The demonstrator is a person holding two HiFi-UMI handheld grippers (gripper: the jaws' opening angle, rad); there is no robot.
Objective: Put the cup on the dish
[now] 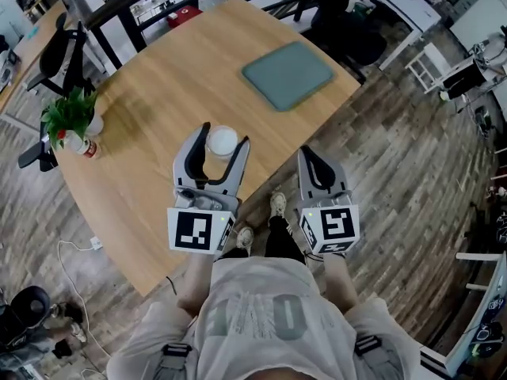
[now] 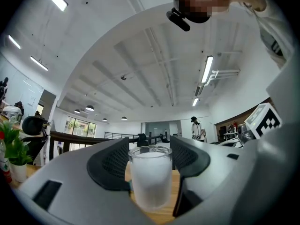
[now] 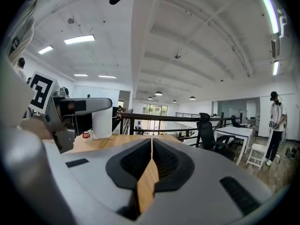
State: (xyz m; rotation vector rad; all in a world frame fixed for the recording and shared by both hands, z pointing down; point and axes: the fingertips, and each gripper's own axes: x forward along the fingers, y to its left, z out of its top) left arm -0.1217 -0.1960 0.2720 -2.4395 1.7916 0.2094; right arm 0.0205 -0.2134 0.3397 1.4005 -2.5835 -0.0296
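A white frosted cup stands on the wooden table near its front edge. My left gripper has one jaw on each side of it. In the left gripper view the cup fills the gap between the two dark pads, and its sides meet them. The dish, a flat grey-green square tray, lies further back to the right, and nothing is on it. My right gripper is shut and holds nothing. It hovers off the table's edge, over the floor. From the right gripper view the cup shows at the left.
A small potted plant with a little red-labelled bottle beside it stands at the table's left edge. Office chairs and a dark railing lie beyond the table. The person's feet are on the plank floor below.
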